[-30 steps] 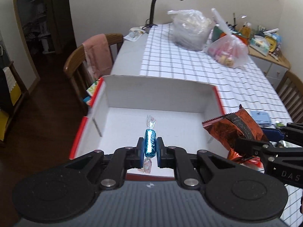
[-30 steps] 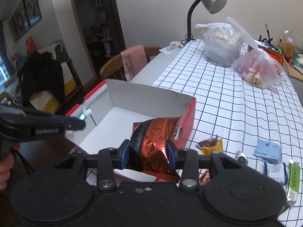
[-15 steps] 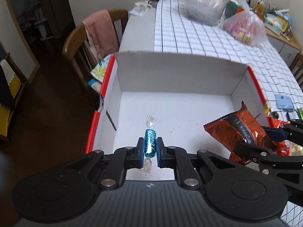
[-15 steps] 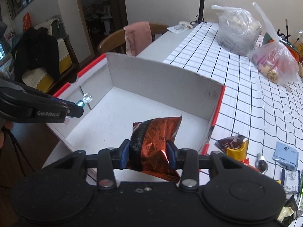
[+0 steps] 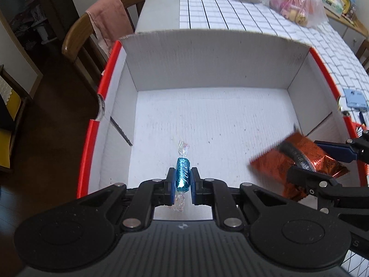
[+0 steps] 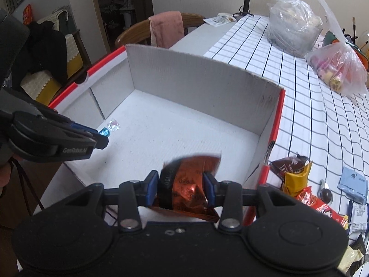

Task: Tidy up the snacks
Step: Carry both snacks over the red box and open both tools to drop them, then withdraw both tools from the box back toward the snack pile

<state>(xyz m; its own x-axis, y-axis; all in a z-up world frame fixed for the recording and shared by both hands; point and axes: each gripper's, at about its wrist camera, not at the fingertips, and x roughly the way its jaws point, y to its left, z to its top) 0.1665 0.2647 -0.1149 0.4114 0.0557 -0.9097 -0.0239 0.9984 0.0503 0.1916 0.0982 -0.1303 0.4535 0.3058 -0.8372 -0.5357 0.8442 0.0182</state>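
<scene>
My left gripper (image 5: 182, 180) is shut on a blue foil-wrapped candy (image 5: 183, 173) and holds it over the near left part of the white cardboard box (image 5: 207, 64) with red rims. My right gripper (image 6: 181, 184) is shut on an orange-red foil snack packet (image 6: 186, 184), which hangs over the box's near right part. The packet (image 5: 297, 159) and the right gripper also show at the right of the left wrist view. The left gripper (image 6: 101, 138) with the candy tip shows at the left of the right wrist view. The box floor is bare.
Several loose snack packets (image 6: 293, 173) lie on the checked tablecloth (image 6: 311, 106) right of the box. Two filled plastic bags (image 6: 293, 23) and a desk lamp stand at the far end. A wooden chair with a pink cloth (image 5: 108, 20) stands left of the table.
Both grippers have moved forward and down over the box with their snacks held. The orange packet has swung lower toward the box floor.
</scene>
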